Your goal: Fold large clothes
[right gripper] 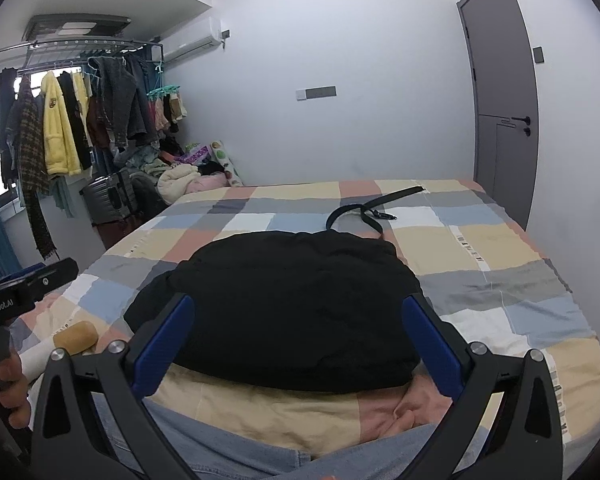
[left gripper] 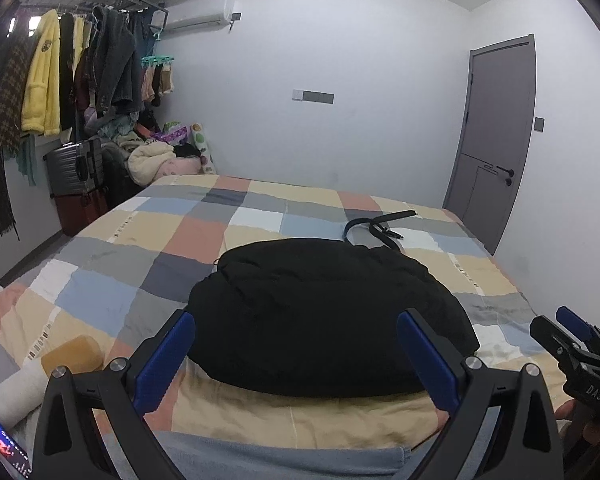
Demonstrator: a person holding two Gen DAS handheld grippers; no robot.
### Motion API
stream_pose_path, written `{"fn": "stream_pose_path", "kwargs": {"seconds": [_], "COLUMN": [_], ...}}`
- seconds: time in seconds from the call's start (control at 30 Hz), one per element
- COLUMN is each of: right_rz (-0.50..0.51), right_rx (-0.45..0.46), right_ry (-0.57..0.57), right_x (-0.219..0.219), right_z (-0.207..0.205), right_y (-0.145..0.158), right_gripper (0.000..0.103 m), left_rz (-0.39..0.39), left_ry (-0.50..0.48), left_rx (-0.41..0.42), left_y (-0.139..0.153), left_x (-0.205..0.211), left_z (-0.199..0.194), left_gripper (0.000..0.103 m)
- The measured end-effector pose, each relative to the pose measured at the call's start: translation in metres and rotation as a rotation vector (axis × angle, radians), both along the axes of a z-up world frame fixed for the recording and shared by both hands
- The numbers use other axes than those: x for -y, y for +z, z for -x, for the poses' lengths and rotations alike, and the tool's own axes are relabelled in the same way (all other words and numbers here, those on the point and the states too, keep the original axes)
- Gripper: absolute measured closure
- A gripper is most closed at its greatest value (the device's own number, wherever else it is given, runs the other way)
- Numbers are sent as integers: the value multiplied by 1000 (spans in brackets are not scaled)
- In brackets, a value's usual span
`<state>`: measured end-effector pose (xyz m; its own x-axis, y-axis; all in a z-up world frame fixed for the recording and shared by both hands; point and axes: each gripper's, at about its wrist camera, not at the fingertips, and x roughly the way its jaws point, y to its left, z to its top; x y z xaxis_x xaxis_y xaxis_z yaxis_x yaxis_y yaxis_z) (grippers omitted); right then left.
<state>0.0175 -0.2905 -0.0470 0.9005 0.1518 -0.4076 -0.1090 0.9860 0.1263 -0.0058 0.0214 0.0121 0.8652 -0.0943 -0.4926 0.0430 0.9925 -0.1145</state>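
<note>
Lying rounded on the checked bedspread point(right gripper: 480, 248), soft black garment point(right gripper: 284, 304); both grippers' jaws apart.

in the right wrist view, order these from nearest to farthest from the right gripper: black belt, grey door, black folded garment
1. Black folded garment, on the checked bedspread just ahead of the right gripper.
2. Black belt, beyond the garment, further up the bed.
3. Grey door, in the far wall on the right.

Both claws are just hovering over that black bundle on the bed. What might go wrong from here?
The black garment looks puffy, so its fold may spring open. The black belt lies at its far edge and could snag or drag along. Both the left gripper and the right gripper are open, holding nothing.
</note>
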Motion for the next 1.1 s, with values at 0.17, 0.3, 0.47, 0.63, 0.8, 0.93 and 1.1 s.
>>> {"fn": "stream_pose_path", "kwargs": {"seconds": [0.17,0.3,0.47,0.63,0.8,0.93,1.1], "right_rz": [7,13,18,17,17,18,17], "right_rx": [1,1,2,2,4,4,1], "right_ry": [-3,-4,-1,-1,-5,-6,-8], "right_x": [-1,-2,-6,-7,-7,-7,-6], "right_z": [-1,-1,1,0,1,1,1], "right_y": [0,0,1,2,3,3,3], "right_gripper": [0,0,0,0,0,0,0], "left_rz": [-6,-12,-15,-13,-15,-19,-15], "left_ry": [0,-3,-8,-9,-15,-13,-12], "left_rx": [-8,-11,-13,-4,-6,-6,-8], "left_y": [-3,-3,-3,-2,-3,-3,-2], "left_x": [2,4,4,4,6,6,5], "left_z": [-1,0,0,3,4,5,3], "left_gripper": [1,1,1,1,1,1,1]}}
